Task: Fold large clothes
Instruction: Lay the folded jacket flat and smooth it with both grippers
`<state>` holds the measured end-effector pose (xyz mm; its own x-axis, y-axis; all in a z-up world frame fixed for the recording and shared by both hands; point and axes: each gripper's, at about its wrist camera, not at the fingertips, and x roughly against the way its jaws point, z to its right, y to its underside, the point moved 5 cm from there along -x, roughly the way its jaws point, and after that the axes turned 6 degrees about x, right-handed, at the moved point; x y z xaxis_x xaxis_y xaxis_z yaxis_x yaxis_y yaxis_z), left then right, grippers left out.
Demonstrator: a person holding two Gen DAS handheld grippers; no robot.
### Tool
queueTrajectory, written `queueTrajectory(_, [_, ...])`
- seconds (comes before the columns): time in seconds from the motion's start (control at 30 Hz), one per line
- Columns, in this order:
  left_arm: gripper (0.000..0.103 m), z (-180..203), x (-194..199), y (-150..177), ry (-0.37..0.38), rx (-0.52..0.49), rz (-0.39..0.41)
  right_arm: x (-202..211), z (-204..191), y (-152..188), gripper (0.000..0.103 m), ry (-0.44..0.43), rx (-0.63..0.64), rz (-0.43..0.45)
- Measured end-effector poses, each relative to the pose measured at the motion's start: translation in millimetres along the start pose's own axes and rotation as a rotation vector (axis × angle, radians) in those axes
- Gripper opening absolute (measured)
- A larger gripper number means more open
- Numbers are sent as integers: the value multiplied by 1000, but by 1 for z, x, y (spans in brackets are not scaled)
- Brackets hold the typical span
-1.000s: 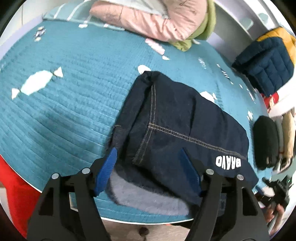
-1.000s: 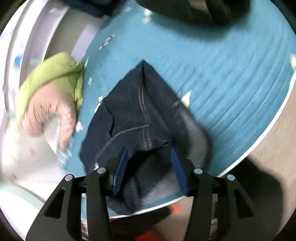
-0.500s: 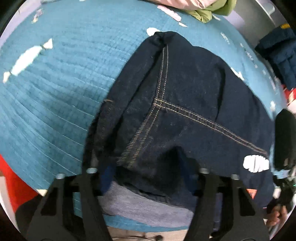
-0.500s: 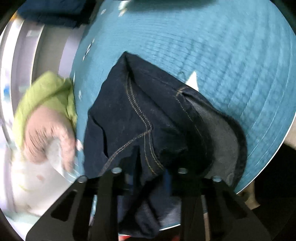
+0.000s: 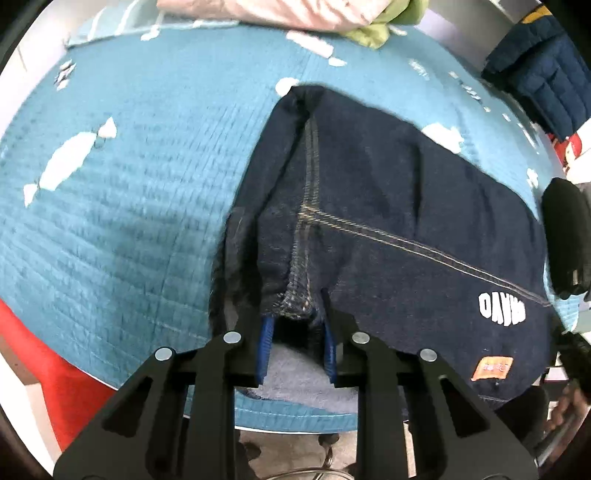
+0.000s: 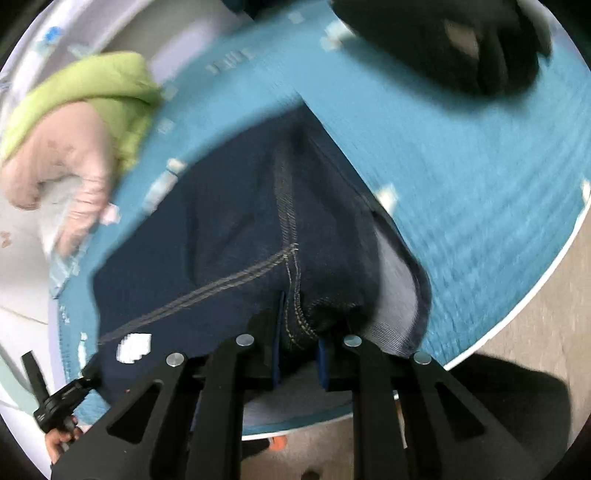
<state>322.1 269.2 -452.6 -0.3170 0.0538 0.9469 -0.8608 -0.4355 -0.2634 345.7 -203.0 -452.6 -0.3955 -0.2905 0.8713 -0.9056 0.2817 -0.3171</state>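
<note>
The jeans [image 5: 388,206] lie on the bed [image 5: 129,206], near its front edge. A pile of clothes [image 5: 295,14] sits behind them, at the far side.

I see dark navy jeans [image 5: 388,206] with tan stitching and white lettering. They lie on a teal quilt [image 5: 129,192] patterned with white shapes.

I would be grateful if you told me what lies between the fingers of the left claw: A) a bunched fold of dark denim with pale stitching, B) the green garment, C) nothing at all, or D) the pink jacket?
A: in the left wrist view the left claw is closing, its blue pads on either side of a stitched fold of the dark jeans.
</note>
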Motion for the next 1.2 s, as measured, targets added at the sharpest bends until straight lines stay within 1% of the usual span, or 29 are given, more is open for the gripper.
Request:
queueTrajectory(0.07, [22, -2, -13, 6, -42, -28, -25, -18, 11, 10, 14, 5, -37, -41])
queueTrajectory(0.1, [22, -1, -19, 8, -56, -36, -37, -19, 10, 12, 13, 23, -20, -22])
queueTrajectory(0.13, [22, 0, -21, 9, -63, -40, -32, -19, 7, 13, 14, 46, 2, -14])
queueTrajectory(0.17, [22, 0, -22, 9, -67, -42, -28, -20, 5, 14, 15, 65, 13, -15])
queueTrajectory(0.23, [23, 3, -21, 8, -72, -68, -31, -20, 2, 13, 20, 60, 7, -37])
queueTrajectory(0.27, [28, 3, -19, 8, -73, -76, -27, -17, 2, 13, 25, 50, -7, -47])
queueTrajectory(0.3, [31, 2, -14, 7, -74, -80, -22, -11, 2, 11, 33, 31, -24, -51])
queueTrajectory(0.33, [37, 1, -8, 6, -70, -85, -17, -5, 2, 9, 37, 18, -31, -50])
queueTrajectory(0.37, [54, 0, -3, 6, -63, -93, -10, 6, 4, 8, 40, 8, -26, -42])
queueTrajectory(0.4, [63, 1, 6, 6, -60, -100, 10, 16, 1, 7, 41, 10, -20, -38])
queueTrajectory(0.43, [71, 1, 15, 5, -58, -105, 40, 24, 1, 6, 42, 30, -1, -41])
queueTrajectory(0.5, [71, -2, 24, 1, -54, -103, 60, 36, -6, 5, 43, 41, 51, -43])
queueTrajectory(0.53, [73, -4, 27, -2, -45, -98, 64, 39, -16, 5, 43, 46, 103, -52])
queueTrajectory(0.57, [77, -5, 29, -7, -39, -89, 69, 42, -27, 6, 43, 34, 138, -43])
queueTrajectory(0.6, [78, -9, 28, -11, -35, -74, 69, 40, -42, 4, 43, 23, 173, -42])
queueTrajectory(0.63, [78, -13, 25, -15, -29, -59, 62, 38, -58, 3, 40, 5, 214, -42])
queueTrajectory(0.67, [79, -15, 22, -18, -20, -48, 56, 35, -75, 3, 30, -25, 259, -36])
queueTrajectory(0.7, [79, -20, 19, -20, -5, -32, 46, 31, -91, 3, 16, -39, 305, -32])
queueTrajectory(0.73, [80, -21, 16, -22, 17, -12, 39, 22, -110, 2, 11, -46, 355, -44])
queueTrajectory(0.77, [82, -25, 10, -25, 55, 20, 27, 13, -124, 0, 3, -69, 374, -49])
queueTrajectory(0.83, [83, -35, 1, -27, 44, 66, 12, -3, -149, -8, 1, -87, 408, -53])
queueTrajectory(0.9, [83, -41, -8, -35, 36, 78, 16, -18, -171, -17, 1, -102, 434, -47])
queueTrajectory(0.97, [83, -43, -18, -42, 47, 84, 4, -35, -191, -30, 1, -106, 452, -46])
queueTrajectory(1.1, [83, -44, -39, -48, 51, 86, -39, -63, -210, -47, 1, -117, 448, -74])
queueTrajectory(1.17, [90, -46, -47, -48, 66, 91, -43, -77, -215, -52, 1, -108, 441, -96])
queueTrajectory(1.2, [90, -44, -49, -47, 73, 85, -42, -86, -216, -54, 1, -101, 432, -100])
